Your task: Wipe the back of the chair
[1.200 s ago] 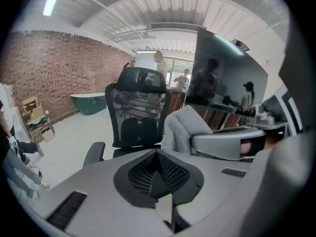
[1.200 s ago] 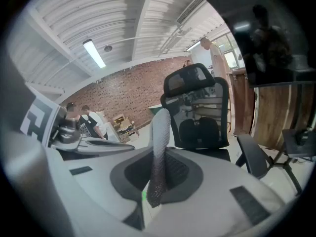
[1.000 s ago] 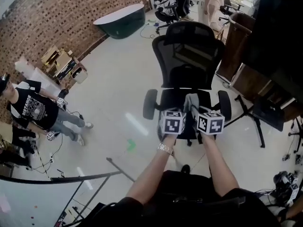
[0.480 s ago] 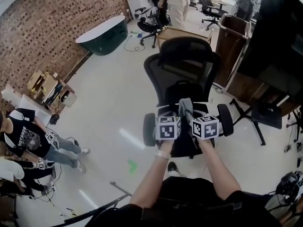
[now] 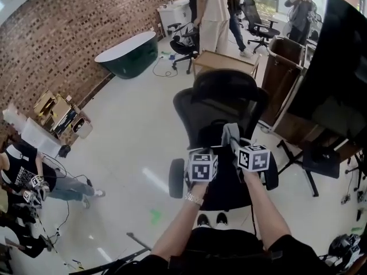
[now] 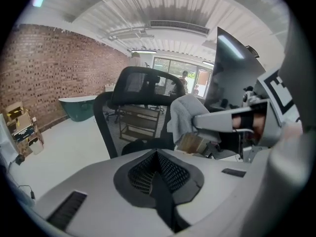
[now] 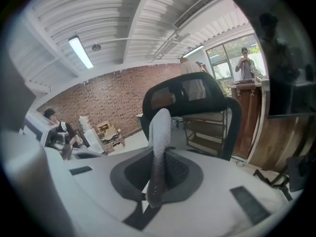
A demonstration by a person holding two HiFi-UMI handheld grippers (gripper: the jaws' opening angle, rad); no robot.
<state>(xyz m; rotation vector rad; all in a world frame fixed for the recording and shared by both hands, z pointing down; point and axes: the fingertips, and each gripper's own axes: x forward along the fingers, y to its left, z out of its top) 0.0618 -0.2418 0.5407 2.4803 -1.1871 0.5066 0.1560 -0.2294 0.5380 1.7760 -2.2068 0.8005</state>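
Holds nothing in the left gripper (image 6: pixel 157 154), jaws pressed together, hovering over the seat (image 5: pixel 226 192) just left of its partner, and so lends the chair (image 5: pixel 223 90) no steadying. Risks, with an office chair that probably rolls and swivels, shoving it away at the first firm stroke instead of rubbing it. Pinches the cloth (image 7: pixel 159 127) by its lower end in the right gripper (image 7: pixel 160 154), with most of the fabric standing loose above the jaws. Could lose it to the drag of the mesh backrest (image 5: pixel 200 116), which stands just ahead and looks not yet touched, or let it fold aside so hard plastic scrapes the mesh. Could also drive a sliding chair rightward into the wooden cabinet (image 5: pixel 285 67).
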